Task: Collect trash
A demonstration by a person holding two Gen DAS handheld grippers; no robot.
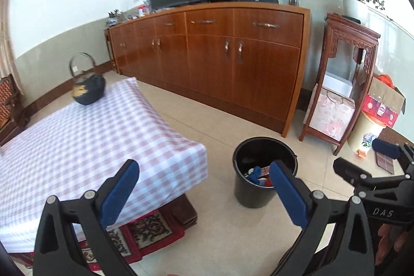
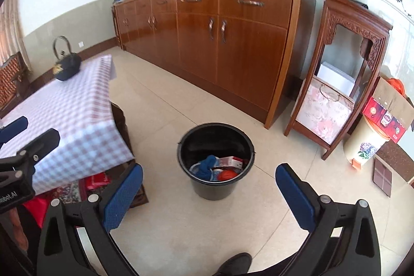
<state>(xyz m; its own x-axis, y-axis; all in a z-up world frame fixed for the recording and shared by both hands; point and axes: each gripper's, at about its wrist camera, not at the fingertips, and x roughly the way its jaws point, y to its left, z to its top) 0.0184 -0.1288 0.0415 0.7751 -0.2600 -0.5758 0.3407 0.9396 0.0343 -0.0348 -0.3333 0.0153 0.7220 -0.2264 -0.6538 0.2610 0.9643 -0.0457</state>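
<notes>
Table: low table under pink-and-white checked cloth (image 1: 85, 146), left of the round black plastic bucket (image 2: 216, 188); no trash visible on it.
Bucket: on the floor, holding blue, red and white trash (image 2: 220, 168).
Left gripper (image 1: 204, 188): spread, empty.
Right gripper (image 2: 209, 188): spread, empty.
Progress: apparently nearly complete.

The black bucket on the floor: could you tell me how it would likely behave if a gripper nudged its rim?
The bucket looks like thin plastic holding only a few scraps, so it is probably light and would slide on the smooth tiled floor. It narrows toward its base, so a high push might tip it. Its rim would likely flex a little.
</notes>
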